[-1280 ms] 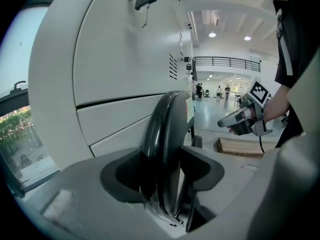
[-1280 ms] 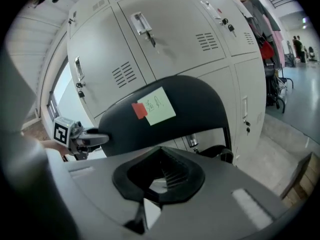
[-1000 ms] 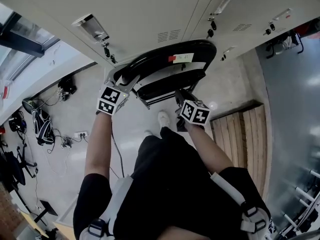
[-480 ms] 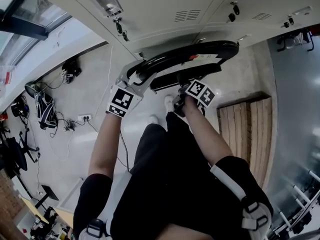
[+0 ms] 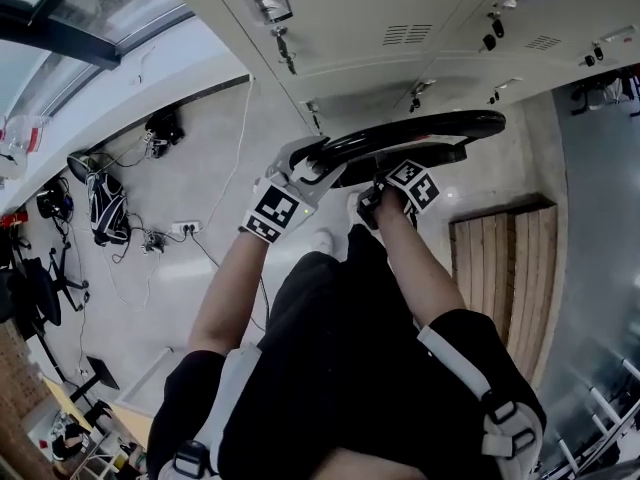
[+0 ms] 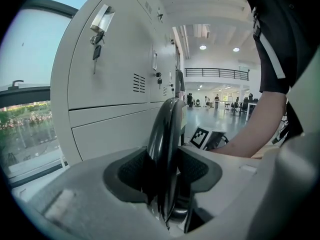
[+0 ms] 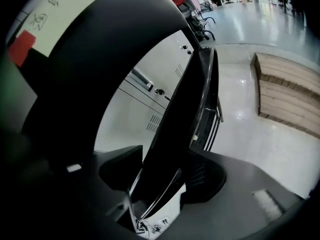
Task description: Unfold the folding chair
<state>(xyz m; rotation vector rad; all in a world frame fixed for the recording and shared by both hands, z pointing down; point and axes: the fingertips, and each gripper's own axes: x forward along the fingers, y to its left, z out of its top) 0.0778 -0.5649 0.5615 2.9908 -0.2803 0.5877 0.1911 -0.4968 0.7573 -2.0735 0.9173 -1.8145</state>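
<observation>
Chair legs hidden beneath its glossy black back. Chair sits at 12 o'clock, by lockers. Left gripper closing, pads pressing back rim. Right gripper closing around seat, gap remaining.

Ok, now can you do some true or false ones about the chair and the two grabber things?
1. The folding chair is black. True.
2. A red brick wall stands behind the chair. False: pale lockers stand behind it.
3. The left gripper has the chair's rim between its jaws. True; the jaws are closing on it.
4. The right gripper is far from the chair, with nothing between its jaws. False: a flat chair panel stands between its jaws, which are closing.
5. Keys hang from a locker door. True.
</observation>
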